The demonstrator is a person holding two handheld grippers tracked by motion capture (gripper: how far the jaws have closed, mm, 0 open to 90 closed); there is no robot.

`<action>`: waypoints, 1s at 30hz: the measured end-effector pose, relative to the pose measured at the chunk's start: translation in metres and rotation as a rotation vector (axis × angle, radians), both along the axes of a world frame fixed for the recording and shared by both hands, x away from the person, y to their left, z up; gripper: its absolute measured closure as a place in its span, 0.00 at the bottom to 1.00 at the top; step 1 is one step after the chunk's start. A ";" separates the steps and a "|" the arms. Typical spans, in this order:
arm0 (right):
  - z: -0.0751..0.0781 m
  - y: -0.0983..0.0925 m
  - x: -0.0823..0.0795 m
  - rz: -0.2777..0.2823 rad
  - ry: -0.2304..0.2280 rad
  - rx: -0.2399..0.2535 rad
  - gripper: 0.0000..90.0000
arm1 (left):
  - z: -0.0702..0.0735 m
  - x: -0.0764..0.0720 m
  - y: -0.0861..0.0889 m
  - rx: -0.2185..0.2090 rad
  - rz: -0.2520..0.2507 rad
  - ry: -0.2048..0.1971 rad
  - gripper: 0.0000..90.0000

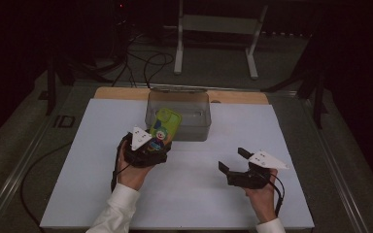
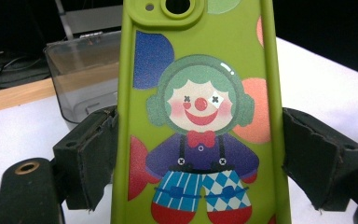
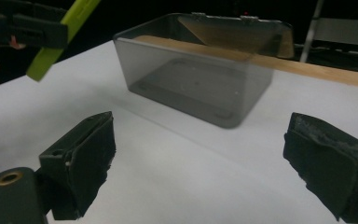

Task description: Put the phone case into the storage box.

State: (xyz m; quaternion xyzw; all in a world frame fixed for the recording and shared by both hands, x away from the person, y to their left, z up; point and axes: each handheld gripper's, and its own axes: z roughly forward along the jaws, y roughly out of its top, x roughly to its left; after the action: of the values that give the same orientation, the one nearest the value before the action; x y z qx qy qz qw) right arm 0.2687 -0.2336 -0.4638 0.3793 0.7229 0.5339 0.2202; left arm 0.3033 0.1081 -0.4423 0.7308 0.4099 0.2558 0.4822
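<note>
Holding a green phone case (image 1: 164,127) by its long edges, the left gripper (image 1: 151,144) sits at the left of the white table (image 1: 102,194), just near of the clear plastic box (image 1: 178,115). In the left gripper view the case (image 2: 200,116) stands between the two pads (image 2: 93,154), clown print facing the camera, and both pads look pressed against its sides. The case tilts up and away, its far end overlapping the near wall of the box in the high view.

Further right, the box (image 3: 200,88) stands open and looks empty, its lid tipped back on the far side.

At the right, the right gripper (image 1: 234,161) hovers over bare table with its jaws spread wide and nothing between them.

The step in hand looks like carrying the case into the box. To do it well, the grip should stay firm on the slim edges, the case should clear the near wall before it goes down, and release should come only once it rests flat on the floor of the box. The free gripper could steady the box if it slides.
</note>
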 end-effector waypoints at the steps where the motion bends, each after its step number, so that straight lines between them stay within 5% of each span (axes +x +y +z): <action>1: 0.000 0.000 0.000 0.000 0.000 0.000 0.10 | 0.000 0.000 0.000 0.000 0.000 0.000 0.18; 13: 0.028 0.041 0.028 0.052 0.032 0.045 0.10 | -0.001 -0.005 -0.005 -0.041 -0.003 -0.025 0.18; 30: 0.050 0.089 0.042 0.125 0.048 0.078 0.14 | -0.007 -0.010 -0.016 -0.069 -0.009 -0.044 0.18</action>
State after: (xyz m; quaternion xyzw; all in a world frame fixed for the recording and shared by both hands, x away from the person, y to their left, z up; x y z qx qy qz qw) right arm 0.3107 -0.1444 -0.4142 0.3542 0.7288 0.5653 0.1540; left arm 0.2936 0.0926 -0.4491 0.7099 0.4043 0.2553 0.5172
